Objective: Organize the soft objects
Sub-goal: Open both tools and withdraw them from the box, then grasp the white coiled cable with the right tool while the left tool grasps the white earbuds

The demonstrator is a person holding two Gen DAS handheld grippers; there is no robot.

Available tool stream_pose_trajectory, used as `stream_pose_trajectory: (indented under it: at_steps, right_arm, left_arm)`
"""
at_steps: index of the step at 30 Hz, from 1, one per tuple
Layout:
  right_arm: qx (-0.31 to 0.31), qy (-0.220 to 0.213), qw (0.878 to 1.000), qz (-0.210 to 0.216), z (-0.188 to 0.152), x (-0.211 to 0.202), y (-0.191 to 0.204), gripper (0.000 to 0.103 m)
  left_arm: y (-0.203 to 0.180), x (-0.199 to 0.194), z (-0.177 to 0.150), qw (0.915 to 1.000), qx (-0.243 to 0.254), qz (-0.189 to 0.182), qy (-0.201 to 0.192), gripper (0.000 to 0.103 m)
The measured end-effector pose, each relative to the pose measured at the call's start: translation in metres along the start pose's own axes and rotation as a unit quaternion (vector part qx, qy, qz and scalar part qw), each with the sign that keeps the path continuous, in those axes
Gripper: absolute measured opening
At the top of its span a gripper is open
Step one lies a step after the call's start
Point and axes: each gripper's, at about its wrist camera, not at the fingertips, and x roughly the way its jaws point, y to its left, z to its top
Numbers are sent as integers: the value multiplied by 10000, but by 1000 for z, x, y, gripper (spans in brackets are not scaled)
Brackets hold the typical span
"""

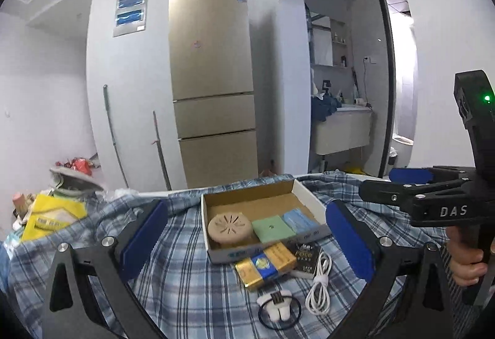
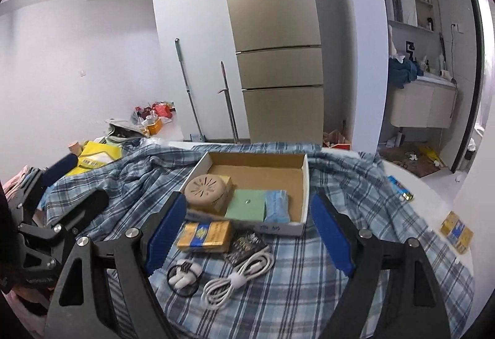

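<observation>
On the blue-and-white plaid cloth (image 2: 309, 277) that covers the table sits a shallow open cardboard box (image 2: 304, 184), and inside it, along the near wall, lie a round tan perforated pad (image 2: 205, 189), a flat pale-green square sponge (image 2: 249, 204) and a folded light-blue cloth (image 2: 277, 205), the three just beside one another. Just in front of the box, on the plaid, rest a gold-and-blue foil packet (image 2: 204, 235), a small dark packet (image 2: 247, 246), a coiled white cable (image 2: 238, 277) and a black hair tie with a small white ornament (image 2: 184, 278). The hair tie and cable look light and limp, likely to sag or slip when lifted, so a pinch across the cable's bound middle or across the tie's ornament seems the safest hold; the foil packet looks slick and probably wants a grip across its short sides. The green sponge and blue cloth should squash easily under the pads. The left gripper (image 1: 244, 237) hovers above the near items with its blue-padded jaws wide apart and nothing between them, and the right gripper (image 2: 247, 237) is likewise spread wide and empty, framing the box's front edge. A tall beige refrigerator (image 2: 272, 29) stands against the wall behind.
</observation>
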Motion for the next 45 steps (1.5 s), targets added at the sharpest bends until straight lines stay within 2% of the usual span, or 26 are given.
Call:
stream_pose_trajectory:
  at_steps: [4, 8, 16, 24, 28, 31, 35, 41, 44, 45]
  right_arm:
    - [80, 118, 9998, 106, -15, 3, 0, 82]
    - [313, 468, 9982, 221, -31, 18, -6, 82]
    - [301, 998, 9945, -53, -53, 49, -12, 82]
    - [219, 1749, 9835, -421, -61, 73, -5, 82]
    - [112, 2142, 9760, -371, -64, 94, 5, 82]
    - [282, 2450, 9686, -302, -69, 111, 7, 81]
    - [188, 2624, 9638, -434, -79, 126, 12, 81]
    - [48, 2936, 9553, -351, -95, 127, 17, 67]
    - [-127, 3041, 9521, -300, -98, 123, 20, 52]
    - [-144, 3041, 9521, -280, -98, 121, 20, 41]
  left_arm:
    - [1, 5, -16, 9998, -69, -4, 197, 103]
    - [6, 16, -33, 9989, -243, 31, 388, 103]
    - [8, 36, -65, 9982, -199, 139, 554, 103]
    - [16, 38, -66, 9975, -424, 159, 546, 103]
    - [19, 41, -66, 9966, -494, 159, 640, 103]
    - [24, 42, -67, 9955, -635, 179, 676, 103]
    - [25, 46, -68, 9946, -666, 193, 770, 103]
    - [20, 44, -68, 9959, -542, 129, 718, 103]
    - [17, 45, -69, 9959, -486, 93, 754, 103]
    - [16, 47, -69, 9957, -478, 70, 794, 103]
